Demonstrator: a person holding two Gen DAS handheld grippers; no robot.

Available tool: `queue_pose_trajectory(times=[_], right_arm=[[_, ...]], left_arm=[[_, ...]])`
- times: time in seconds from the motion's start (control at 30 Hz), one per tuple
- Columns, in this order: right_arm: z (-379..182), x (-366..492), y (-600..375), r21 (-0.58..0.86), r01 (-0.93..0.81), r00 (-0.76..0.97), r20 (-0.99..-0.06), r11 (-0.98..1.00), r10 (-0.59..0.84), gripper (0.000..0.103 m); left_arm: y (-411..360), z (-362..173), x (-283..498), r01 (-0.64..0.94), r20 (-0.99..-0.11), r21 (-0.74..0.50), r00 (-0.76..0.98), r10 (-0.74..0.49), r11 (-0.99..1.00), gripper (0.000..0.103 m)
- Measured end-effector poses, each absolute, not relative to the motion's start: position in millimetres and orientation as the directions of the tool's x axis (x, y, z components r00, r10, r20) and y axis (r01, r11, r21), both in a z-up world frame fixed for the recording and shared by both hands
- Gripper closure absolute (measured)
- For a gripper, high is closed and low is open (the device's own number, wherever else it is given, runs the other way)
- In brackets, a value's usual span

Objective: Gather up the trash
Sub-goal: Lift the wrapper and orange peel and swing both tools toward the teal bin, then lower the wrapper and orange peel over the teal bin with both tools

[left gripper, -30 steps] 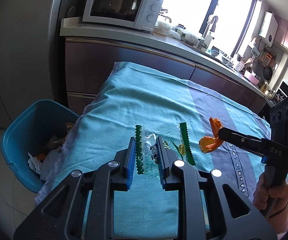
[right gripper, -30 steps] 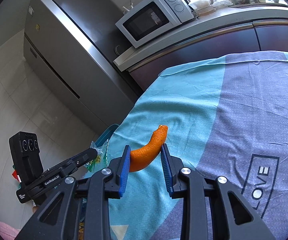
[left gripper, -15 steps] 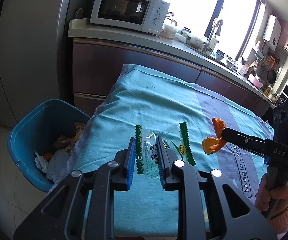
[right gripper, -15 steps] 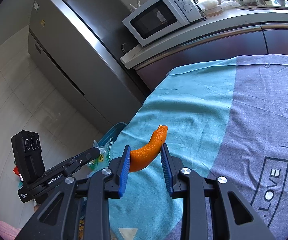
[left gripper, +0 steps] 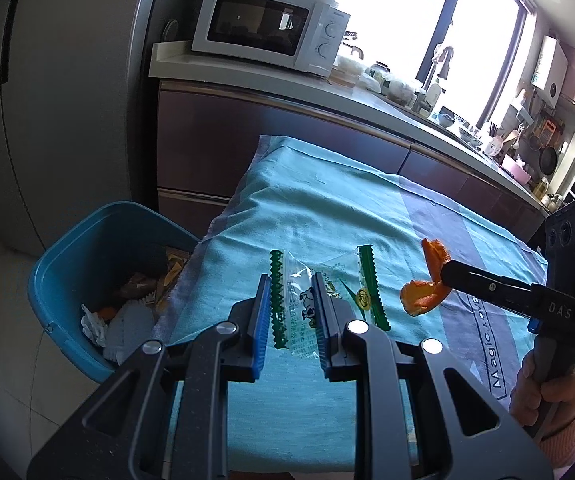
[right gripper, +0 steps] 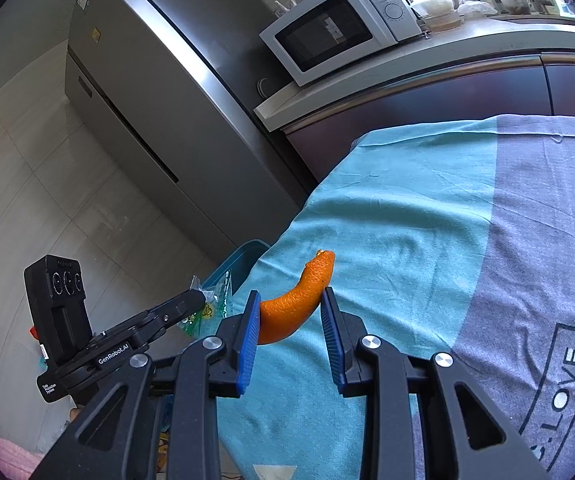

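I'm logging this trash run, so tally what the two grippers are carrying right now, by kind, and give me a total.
Orange peel: 1, in the right gripper
Clear plastic wrapper with green zigzag edges: 1, in the left gripper
Total: 2 pieces, both held above the cloth-covered table, neither in the blue bin yet.

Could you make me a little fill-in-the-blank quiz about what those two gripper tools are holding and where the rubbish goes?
1. The right gripper is shut on a piece of ____ peel.
2. The left gripper pinches a clear plastic wrapper with ____ zigzag edges.
3. The blue bin stands on the floor off the table's ____ edge in the left wrist view.
4. On the counter behind sits a white ____.

Missing words: orange; green; left; microwave
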State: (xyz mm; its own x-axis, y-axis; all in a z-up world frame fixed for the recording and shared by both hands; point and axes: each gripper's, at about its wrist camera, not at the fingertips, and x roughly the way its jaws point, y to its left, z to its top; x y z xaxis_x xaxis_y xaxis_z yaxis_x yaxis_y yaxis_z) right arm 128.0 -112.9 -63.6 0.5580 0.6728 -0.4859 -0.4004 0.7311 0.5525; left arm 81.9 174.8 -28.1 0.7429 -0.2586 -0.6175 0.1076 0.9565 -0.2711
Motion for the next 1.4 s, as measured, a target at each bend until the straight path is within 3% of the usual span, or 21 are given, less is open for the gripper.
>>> queue_pose_trajectory(times=[1.4], right_arm=[[-64.7,141.0,-58.8,0.543,-0.474,0.487,-0.495,0.693,0.72,0.074]], left_arm=[[221.6,-27.9,77.6,-0.002,-0.616,-0.268,0.77,-0.17,0.963,0.082]])
